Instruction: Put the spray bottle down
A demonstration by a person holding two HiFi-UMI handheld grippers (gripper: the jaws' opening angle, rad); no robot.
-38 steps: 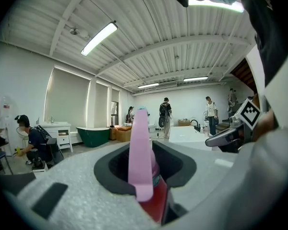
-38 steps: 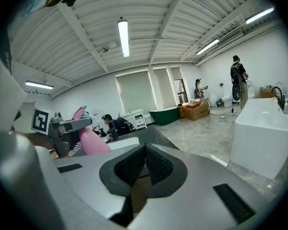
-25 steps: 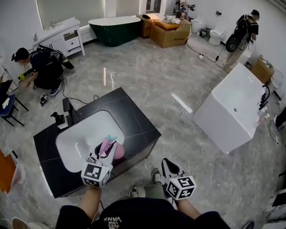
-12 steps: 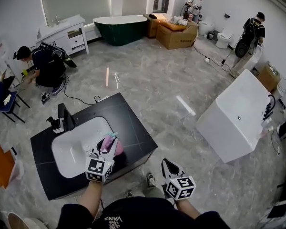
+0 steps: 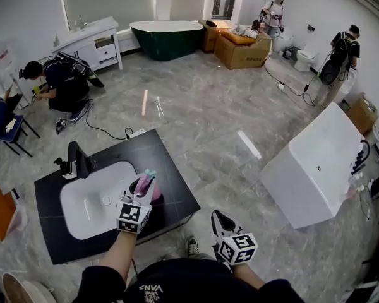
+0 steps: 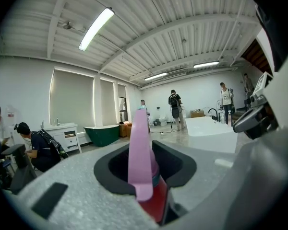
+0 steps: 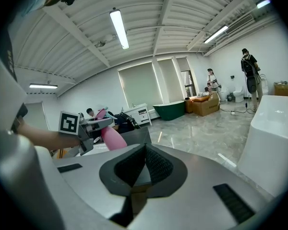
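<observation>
Carried off the basin point(image 5: 91, 201), spray bottle point(image 5: 153, 192) stands upright in left gripper point(image 5: 145, 182) fingers point(image 6: 62, 190), nozzle forward; right gripper point(image 5: 216, 216) closed

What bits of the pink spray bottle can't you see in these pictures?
- Head view: lower part of the spray bottle, covered by the left gripper, so its gap to the counter is unclear.
- Left gripper view: its base, behind that gripper's own body.
- Right gripper view: its bottom, behind the right gripper.
- Label print: too small in every view.
</observation>
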